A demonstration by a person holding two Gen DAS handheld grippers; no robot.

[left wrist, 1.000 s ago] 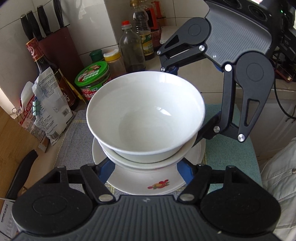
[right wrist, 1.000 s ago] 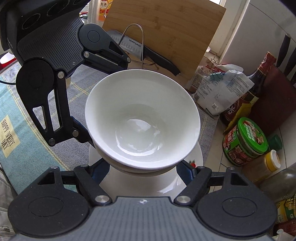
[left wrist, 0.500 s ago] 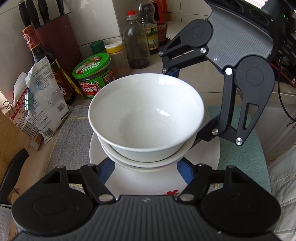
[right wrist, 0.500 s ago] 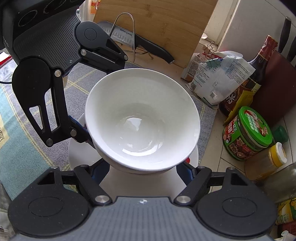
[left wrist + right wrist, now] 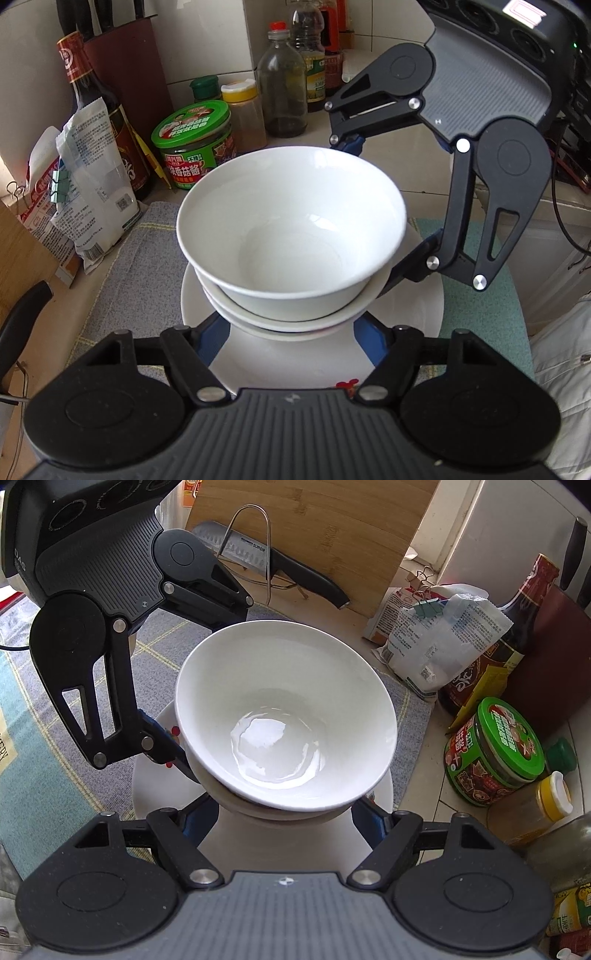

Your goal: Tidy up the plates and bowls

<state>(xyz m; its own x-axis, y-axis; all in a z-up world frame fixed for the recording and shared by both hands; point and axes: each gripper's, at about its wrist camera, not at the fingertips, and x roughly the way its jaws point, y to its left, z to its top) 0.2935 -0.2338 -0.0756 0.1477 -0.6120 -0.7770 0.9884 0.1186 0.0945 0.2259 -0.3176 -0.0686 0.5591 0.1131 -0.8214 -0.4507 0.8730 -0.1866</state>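
Note:
Two stacked white bowls: the top bowl (image 5: 291, 229) (image 5: 284, 716) nests in a lower bowl (image 5: 295, 321). They sit low over a white plate (image 5: 295, 365) (image 5: 155, 786) with a red flower print; I cannot tell whether they touch it. My left gripper (image 5: 291, 332) has its blue pads at both sides of the lower bowl, and its jaws are opening slightly. From the opposite side my right gripper (image 5: 282, 816) is shut on the same stack. Each gripper also shows in the other's view: the right gripper (image 5: 380, 206) and the left gripper (image 5: 201, 686).
The plate lies on a grey checked cloth (image 5: 140, 288) beside a teal mat (image 5: 484, 317). Close behind stand a green-lidded jar (image 5: 195, 147), a dark sauce bottle (image 5: 103, 122), bags (image 5: 88, 199), other bottles and a knife block (image 5: 129, 62). A knife (image 5: 280, 565) leans against a wooden board (image 5: 332, 528).
Both grippers have carried the bowl stack down over the plate, which now sits more squarely beneath it. The jars and bottles have shifted in both views as the grippers moved.

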